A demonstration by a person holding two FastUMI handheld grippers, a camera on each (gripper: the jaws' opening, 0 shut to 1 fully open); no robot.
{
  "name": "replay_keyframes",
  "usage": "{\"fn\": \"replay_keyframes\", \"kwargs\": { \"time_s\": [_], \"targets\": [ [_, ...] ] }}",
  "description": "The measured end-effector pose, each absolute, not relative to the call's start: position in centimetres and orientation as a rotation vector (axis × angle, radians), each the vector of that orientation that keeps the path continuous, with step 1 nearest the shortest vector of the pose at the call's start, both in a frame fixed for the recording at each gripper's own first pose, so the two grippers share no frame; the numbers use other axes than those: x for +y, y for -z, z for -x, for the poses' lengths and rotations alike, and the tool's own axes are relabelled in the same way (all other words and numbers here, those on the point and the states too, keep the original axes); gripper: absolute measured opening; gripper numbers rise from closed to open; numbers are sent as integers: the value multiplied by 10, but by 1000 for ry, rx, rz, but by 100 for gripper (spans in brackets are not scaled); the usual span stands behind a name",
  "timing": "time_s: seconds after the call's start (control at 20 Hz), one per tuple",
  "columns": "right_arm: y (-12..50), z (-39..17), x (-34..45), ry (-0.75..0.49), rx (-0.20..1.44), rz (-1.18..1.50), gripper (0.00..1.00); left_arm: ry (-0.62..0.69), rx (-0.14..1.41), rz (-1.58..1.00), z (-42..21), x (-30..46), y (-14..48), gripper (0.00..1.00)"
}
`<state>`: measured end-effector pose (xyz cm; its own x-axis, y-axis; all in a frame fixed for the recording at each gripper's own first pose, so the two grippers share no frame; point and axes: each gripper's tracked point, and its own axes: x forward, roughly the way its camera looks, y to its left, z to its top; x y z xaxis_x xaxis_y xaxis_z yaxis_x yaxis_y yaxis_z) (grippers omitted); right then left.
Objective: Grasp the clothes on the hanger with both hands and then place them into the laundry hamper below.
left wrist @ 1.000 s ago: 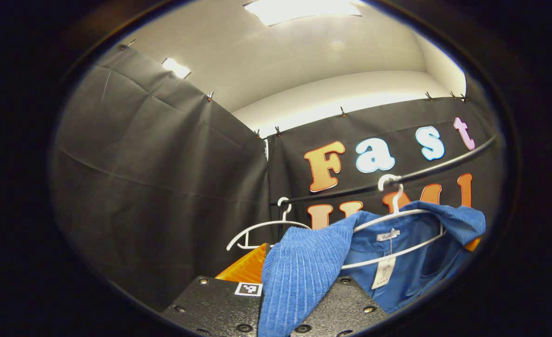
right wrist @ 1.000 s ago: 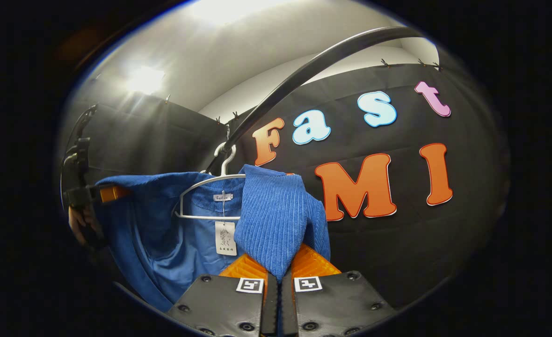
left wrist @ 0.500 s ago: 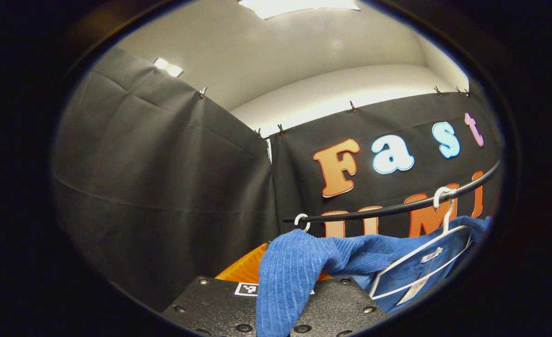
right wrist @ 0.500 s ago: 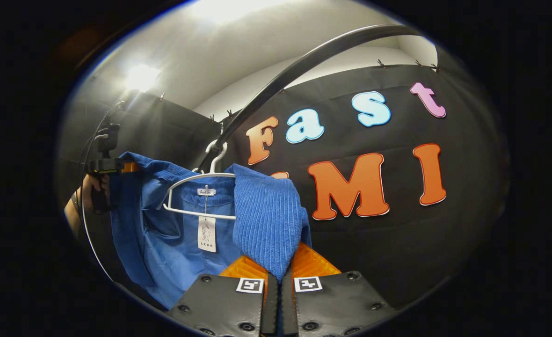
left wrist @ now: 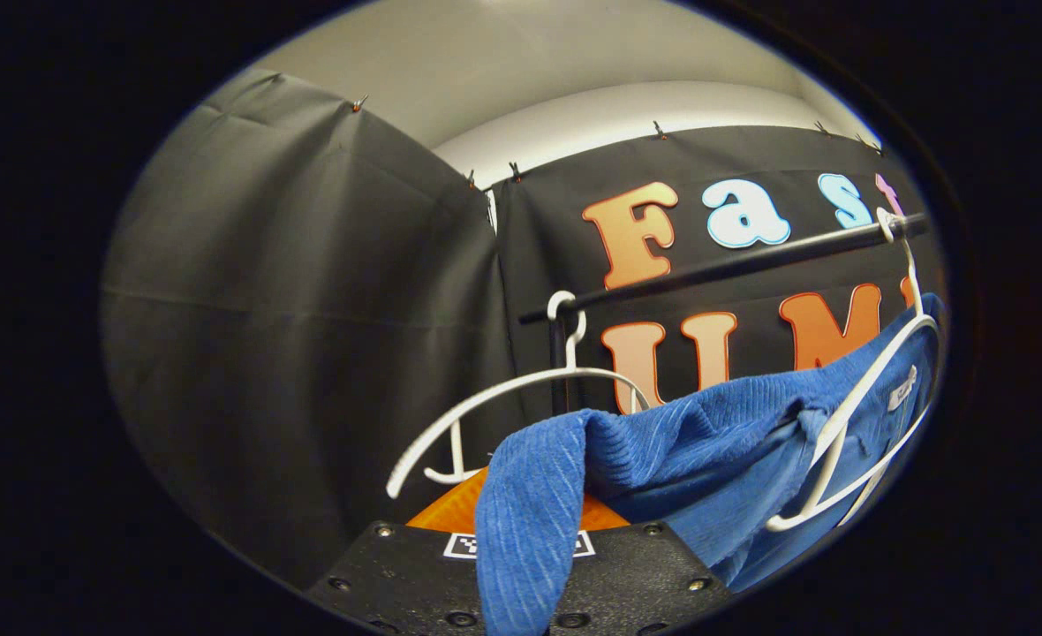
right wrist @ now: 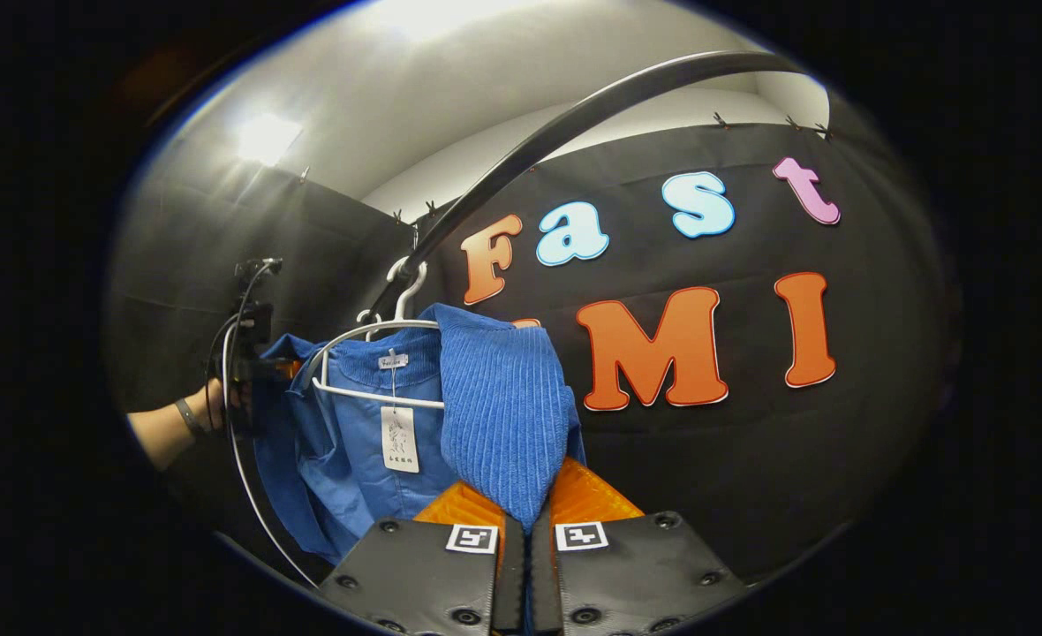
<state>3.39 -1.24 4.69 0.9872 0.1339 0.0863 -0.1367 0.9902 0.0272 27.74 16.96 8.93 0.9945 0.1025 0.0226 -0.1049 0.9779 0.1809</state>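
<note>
the blue corduroy garment (right wrist: pixel 499 415) hangs spread between the two grippers, just under the black clothes rail (right wrist: pixel 574 119), with its collar part draped over a white hanger (right wrist: pixel 371 362). in the right gripper view one ribbed shoulder of the garment runs down into the right gripper (right wrist: pixel 527 530), whose two fingers stand pressed together on the cloth, with no gap showing beyond the fabric pinched there. a paper tag (right wrist: pixel 400 439) dangles from the collar inside the hanger's loop. farther off to the left, the left gripper (right wrist: pixel 256 367) shows at the garment's other edge, held by a person's hand (right wrist: pixel 214 402) with a band at the wrist and a cable looping below it.

in the left gripper view a fold of the blue corduroy garment (left wrist: pixel 698 433) falls over the left gripper (left wrist: pixel 521 530) and hides the tips, so whether its fingers are clamped on the cloth cannot be told. the white hanger (left wrist: pixel 857 424) tilts steeply at the right, hooked on the black clothes rail (left wrist: pixel 733 265). a second white hanger (left wrist: pixel 503 397), bare, hangs near the rail's end by the rail's upright post (left wrist: pixel 560 371).
</note>
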Motion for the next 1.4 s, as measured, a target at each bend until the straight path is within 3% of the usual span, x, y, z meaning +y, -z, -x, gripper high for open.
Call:
{"fn": "replay_keyframes", "kwargs": {
  "time_s": [0.75, 0.95, 1.4],
  "targets": [
    [-42, -41, -12, -120, -58, -4, 11, 15, 244, 39, -247, 119, 121, 7],
    [-48, -42, -14, -110, -74, -3, 11, 30, 238, 54, -213, 108, 130, 7],
    [-60, -68, -87, 93, -115, -15, 11, 72, 158, -9, -169, 77, 82, 6]
  ]
}}
